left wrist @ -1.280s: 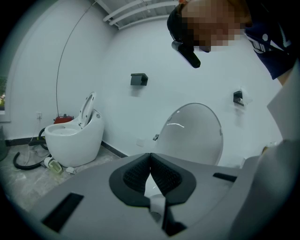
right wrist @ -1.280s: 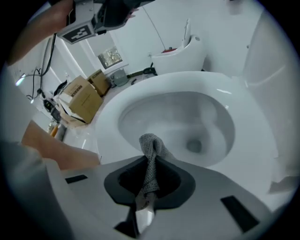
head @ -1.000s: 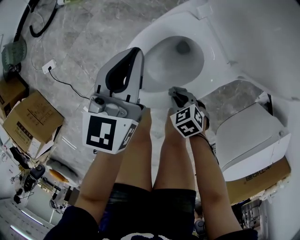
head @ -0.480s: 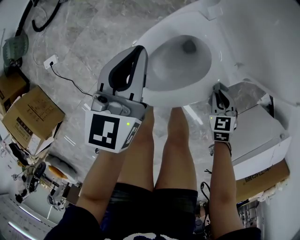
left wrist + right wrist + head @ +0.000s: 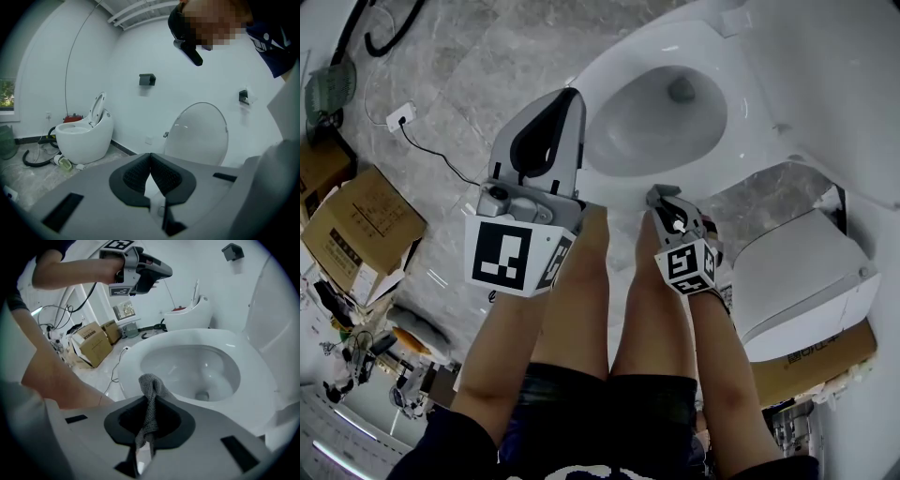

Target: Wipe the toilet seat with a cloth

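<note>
The right claw [image 5: 149, 403] is squeezed shut on a small grey woven cloth [image 5: 152, 385], and a little tuft pokes out past its tips. It hangs near the front edge of the white oval toilet seat [image 5: 129, 364], and I cannot tell if the cloth touches it. The left claw [image 5: 150, 160] is closed on nothing, up at 11 o'clock in the head view. The tuft is short, so the hard tips might scrape the seat. A hard rub might pull the cloth out, and it could drop into the white toilet bowl [image 5: 187, 367], which looks empty but for its drain hole. I cannot see inside the brown cardboard boxes [image 5: 361, 225] at 9 o'clock
</note>
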A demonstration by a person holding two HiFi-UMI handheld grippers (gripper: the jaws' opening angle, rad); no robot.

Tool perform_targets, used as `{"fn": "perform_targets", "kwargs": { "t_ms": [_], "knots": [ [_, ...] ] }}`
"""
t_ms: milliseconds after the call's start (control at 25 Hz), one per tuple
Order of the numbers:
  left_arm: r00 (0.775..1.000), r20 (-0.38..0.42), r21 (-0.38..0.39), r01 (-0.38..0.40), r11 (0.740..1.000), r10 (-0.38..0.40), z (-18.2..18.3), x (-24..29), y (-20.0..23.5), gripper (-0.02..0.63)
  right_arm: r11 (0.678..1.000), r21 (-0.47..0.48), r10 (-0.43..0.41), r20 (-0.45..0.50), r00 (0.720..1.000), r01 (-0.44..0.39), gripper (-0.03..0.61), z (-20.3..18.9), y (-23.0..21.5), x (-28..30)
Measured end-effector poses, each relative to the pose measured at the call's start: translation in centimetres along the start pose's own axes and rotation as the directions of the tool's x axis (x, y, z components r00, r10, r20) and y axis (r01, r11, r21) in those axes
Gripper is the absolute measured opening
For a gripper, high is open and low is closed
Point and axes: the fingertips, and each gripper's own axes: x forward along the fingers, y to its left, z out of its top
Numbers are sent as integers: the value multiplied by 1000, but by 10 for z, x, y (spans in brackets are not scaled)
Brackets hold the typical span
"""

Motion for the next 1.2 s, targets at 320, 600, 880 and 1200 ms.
{"fn": "perform_targets", "kwargs": {
  "t_ms": [320,600,880,1200],
  "knots": [
    [1000,18,3,1,1000,-1,1,-12,9,18,982,-60,-184,-51,982,181,55,-37,-80,-49],
    [999,40,4,12,1000,-12,10,-16,7,18,982,-185,39,-35,999,-44,55,-5,8,-5],
    [999,51,19,6,1000,-7,20,-17,12,18,938,-301,169,-29,985,-170,55,31,61,30],
    [997,54,4,-48,999,48,18,-35,33,18,966,-14,-256,-120,959,256,57,-14,-95,-24]
  ]
}}
